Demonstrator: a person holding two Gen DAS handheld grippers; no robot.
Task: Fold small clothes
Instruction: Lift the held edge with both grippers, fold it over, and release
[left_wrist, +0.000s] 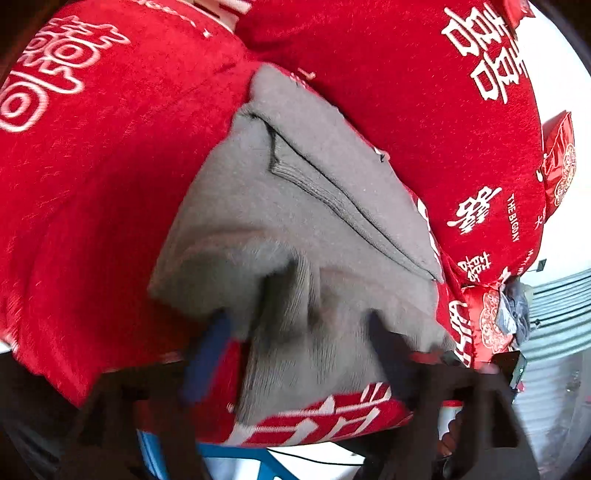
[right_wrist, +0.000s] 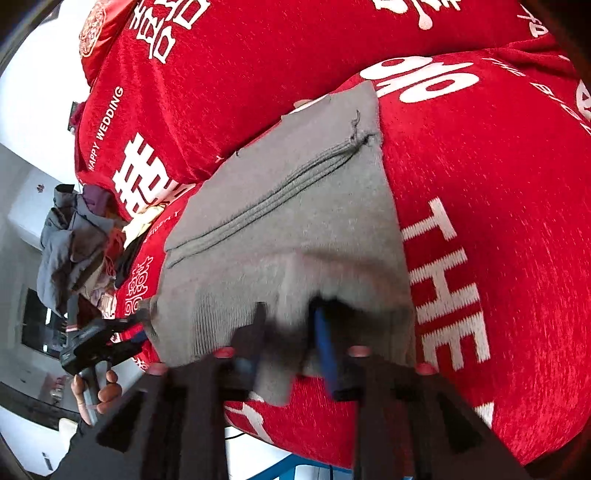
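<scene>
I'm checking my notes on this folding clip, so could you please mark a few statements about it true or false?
1. The garment being folded is grey. True.
2. It lies on a plain blue sheet. False: the cover is red with white lettering.
3. The right claw has grey fabric between its fingers. True.
4. The left claw hangs far from the garment. False: it is at the garment's near edge.
5. A pile of clothes shows in the right wrist view. True.
</scene>
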